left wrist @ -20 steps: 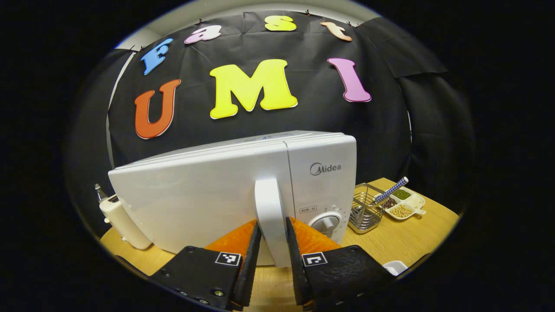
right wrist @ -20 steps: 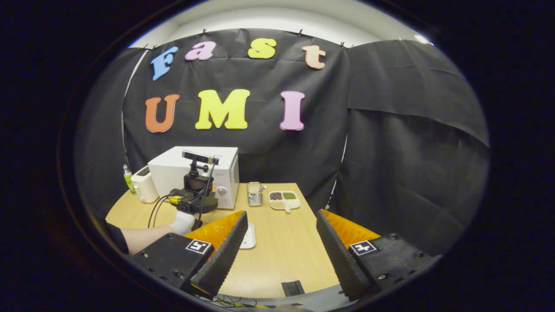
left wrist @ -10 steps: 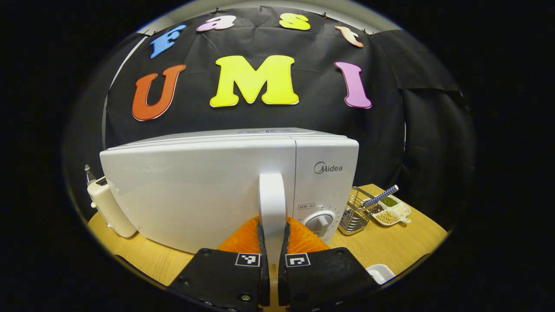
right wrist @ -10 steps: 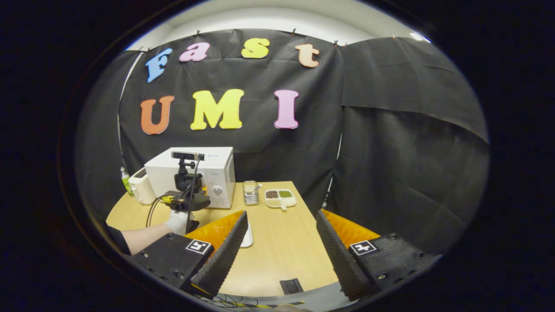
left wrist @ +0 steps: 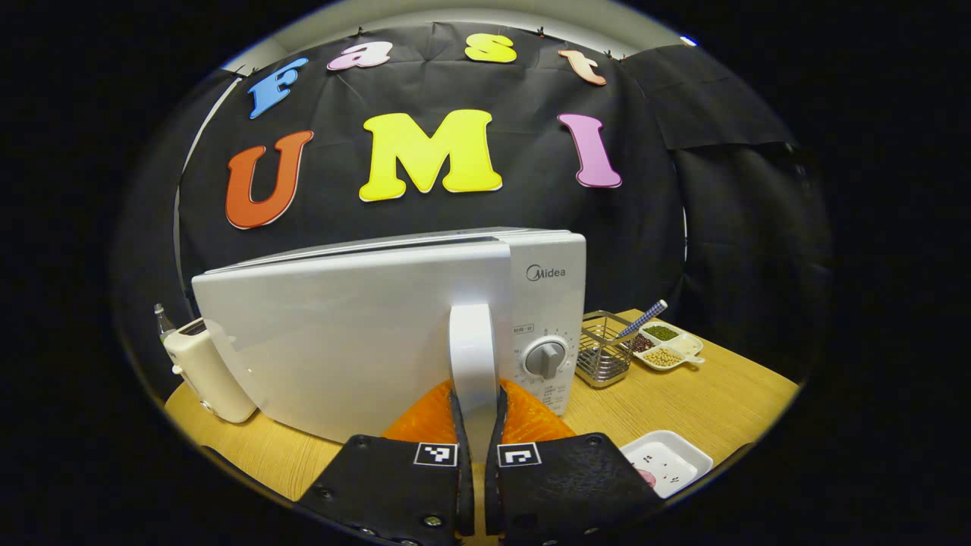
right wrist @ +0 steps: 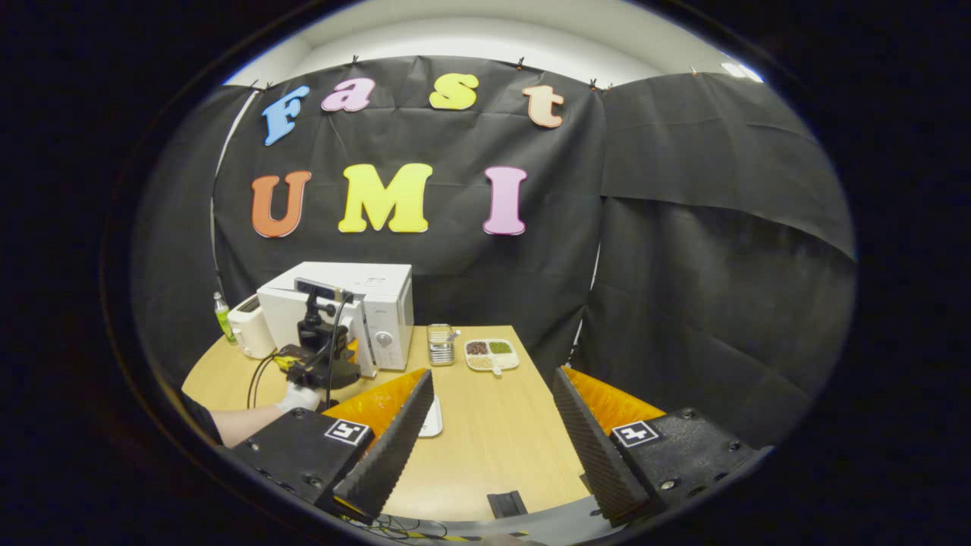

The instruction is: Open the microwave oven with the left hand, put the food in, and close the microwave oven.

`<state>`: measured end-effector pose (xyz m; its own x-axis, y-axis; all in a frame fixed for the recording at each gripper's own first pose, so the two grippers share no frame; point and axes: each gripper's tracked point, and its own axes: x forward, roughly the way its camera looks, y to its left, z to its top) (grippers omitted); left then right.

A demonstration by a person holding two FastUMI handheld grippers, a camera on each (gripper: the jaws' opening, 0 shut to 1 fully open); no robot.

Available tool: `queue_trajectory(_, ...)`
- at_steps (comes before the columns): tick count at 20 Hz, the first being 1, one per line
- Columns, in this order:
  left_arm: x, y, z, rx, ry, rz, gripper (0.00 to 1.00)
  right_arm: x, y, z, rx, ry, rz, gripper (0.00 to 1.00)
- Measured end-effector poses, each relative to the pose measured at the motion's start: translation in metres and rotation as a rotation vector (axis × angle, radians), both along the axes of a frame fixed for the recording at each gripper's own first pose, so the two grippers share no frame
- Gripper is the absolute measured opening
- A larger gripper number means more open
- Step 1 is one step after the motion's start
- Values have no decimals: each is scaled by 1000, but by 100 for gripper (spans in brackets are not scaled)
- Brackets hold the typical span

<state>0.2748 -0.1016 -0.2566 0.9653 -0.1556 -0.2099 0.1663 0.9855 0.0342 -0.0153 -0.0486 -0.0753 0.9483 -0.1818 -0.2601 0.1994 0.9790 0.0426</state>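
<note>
The white microwave (left wrist: 356, 326) stands on the wooden table, and its door stands slightly ajar, swung off the control panel (left wrist: 548, 303). My left gripper (left wrist: 478, 413) is shut on the door's upright white handle (left wrist: 472, 356). In the right gripper view the microwave (right wrist: 383, 299) sits at the far left of the table, with a gloved hand (right wrist: 297, 396) holding the left gripper (right wrist: 322, 353) at the door. A small white dish with food (left wrist: 667, 461) lies near the front edge; its rim (right wrist: 434, 418) peeks out behind my right gripper's finger. My right gripper (right wrist: 489, 425) hovers open over the table.
A cream toaster (left wrist: 203, 371) and a small bottle (right wrist: 222, 315) stand left of the microwave. To its right are a wire basket (left wrist: 603, 356) holding a utensil and a divided dish of beans (left wrist: 666, 349). A small dark object (right wrist: 507, 503) lies at the table's near edge.
My left gripper closed on the door handle, then pulled it back; the door has swung out from the control panel. The right gripper has stayed open and nearly still.
</note>
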Motion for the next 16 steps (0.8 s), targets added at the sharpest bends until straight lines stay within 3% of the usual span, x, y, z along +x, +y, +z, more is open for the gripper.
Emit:
queue_trajectory(3, -39, 15, 1, -41, 16, -31, 4, 3, 11, 3, 3, -12, 30, 100)
queue_trajectory(7, -86, 45, 0, -15, 12, -56, 6, 1, 40, 2, -5, -15, 105, 100)
queue_trajectory(9, -112, 66, 0, 2, 27, -42, 0, -1, 51, 3, -8, -16, 136, 96)
queue_trajectory(10, -120, 76, -1, 7, 29, -29, 8, -3, 58, 5, -3, -19, 150, 97)
queue_trajectory(16, -166, 142, -4, 16, 62, 79, 8, -7, 90, 10, -12, -33, 227, 100)
